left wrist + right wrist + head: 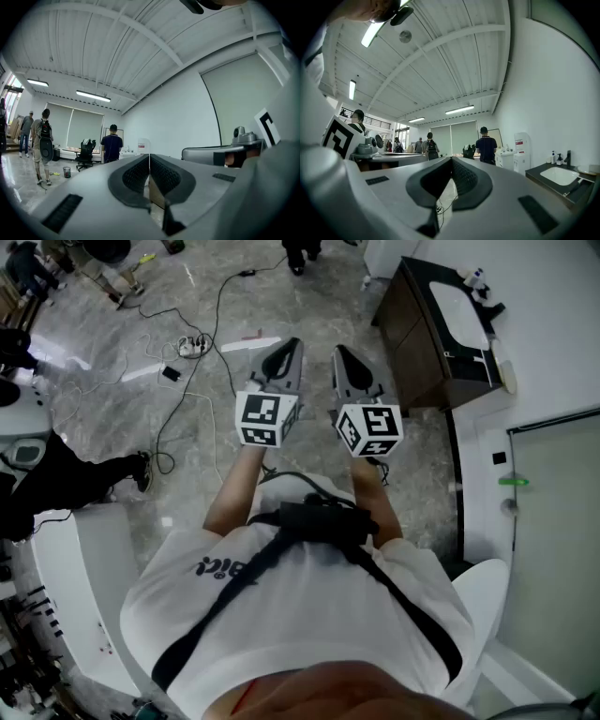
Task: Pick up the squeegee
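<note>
I cannot make out a squeegee for certain. A small green object [514, 482] sits on the pale glass panel [553, 521] at the right, too small to identify. My left gripper [286, 348] and right gripper [345, 357] are held side by side at chest height, pointing level over the marble floor, both away from that panel. In the left gripper view the left gripper [149, 161] is shut with its dark pads [164, 177] pressed together and nothing between them. In the right gripper view the right gripper [451, 164] is likewise shut and empty.
A dark vanity with a white sink [441, 324] stands at the upper right. Cables and a power strip [192, 345] trail over the floor ahead. A white counter [84, 587] runs along the left. Several people [486, 145] stand further down the room.
</note>
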Motion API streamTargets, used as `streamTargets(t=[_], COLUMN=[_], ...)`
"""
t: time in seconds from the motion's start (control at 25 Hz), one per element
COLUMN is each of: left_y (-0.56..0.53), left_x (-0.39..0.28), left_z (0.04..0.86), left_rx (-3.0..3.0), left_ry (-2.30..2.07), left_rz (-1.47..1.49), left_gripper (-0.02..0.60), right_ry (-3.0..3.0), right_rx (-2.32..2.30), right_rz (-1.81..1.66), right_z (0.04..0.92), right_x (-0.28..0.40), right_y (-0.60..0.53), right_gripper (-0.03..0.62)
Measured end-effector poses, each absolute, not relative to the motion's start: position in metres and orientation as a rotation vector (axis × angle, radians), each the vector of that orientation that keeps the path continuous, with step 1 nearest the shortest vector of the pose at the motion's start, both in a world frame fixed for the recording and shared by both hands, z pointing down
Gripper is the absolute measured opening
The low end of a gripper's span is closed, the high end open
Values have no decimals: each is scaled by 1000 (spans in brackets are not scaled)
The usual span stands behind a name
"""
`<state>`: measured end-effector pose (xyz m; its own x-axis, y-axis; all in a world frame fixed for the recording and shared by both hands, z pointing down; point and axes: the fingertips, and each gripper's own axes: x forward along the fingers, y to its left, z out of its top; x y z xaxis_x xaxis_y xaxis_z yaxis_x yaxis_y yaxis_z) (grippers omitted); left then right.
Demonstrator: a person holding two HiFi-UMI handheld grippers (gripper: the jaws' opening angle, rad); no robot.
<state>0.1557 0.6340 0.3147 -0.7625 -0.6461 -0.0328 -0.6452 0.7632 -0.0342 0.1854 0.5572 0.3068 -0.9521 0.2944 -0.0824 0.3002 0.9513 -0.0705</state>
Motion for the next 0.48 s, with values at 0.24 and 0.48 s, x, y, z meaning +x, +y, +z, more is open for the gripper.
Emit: streamTargets(t=[0.24,0.48], left_y=[670,684], left_x=[141,112], left_z=[320,315], left_rx=[-1051,-1026], left_ry=[2924,2968], left_rz=[14,48], left_gripper=[14,14], right_ry=[3061,3056], right_rx=[488,533], right_rz=[-114,-154], right_z=[316,310], right_x=[165,128], right_y=[591,604], right_gripper=[6,6])
